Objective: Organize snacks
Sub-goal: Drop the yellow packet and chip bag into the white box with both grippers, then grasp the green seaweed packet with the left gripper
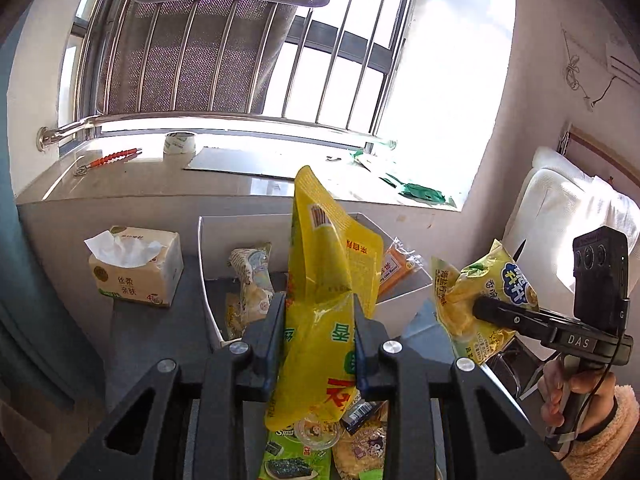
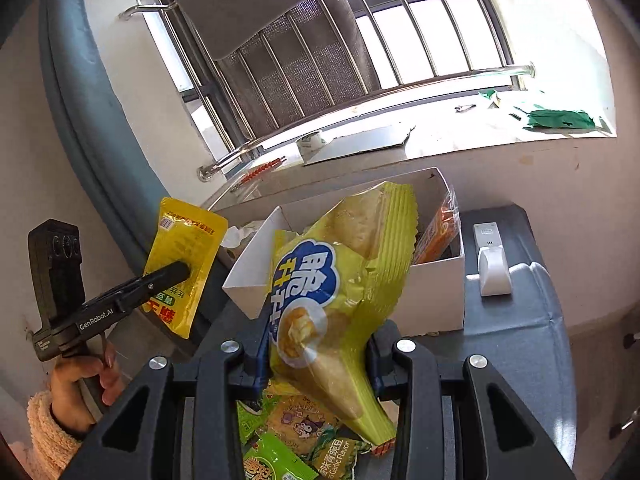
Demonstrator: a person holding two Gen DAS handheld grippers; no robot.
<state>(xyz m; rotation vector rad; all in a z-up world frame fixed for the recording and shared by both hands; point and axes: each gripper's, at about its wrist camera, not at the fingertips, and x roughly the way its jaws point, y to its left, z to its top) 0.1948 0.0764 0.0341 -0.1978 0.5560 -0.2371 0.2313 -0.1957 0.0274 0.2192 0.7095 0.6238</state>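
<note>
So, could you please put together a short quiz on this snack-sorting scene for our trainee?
1. Multiple choice: what does the left gripper hold? A) a tissue pack B) a yellow pouch C) a roll of tape
2. True or false: the white box already has snacks in it.
3. Fill in: the right gripper is shut on a yellow-green ____ bag with a blue and white logo.

Key
1. B: the yellow pouch is clamped between its fingers; the tissue pack sits on the dark table and the roll of tape on the window sill.
2. True: an orange packet stands inside.
3. snack: the snack bag.
</note>
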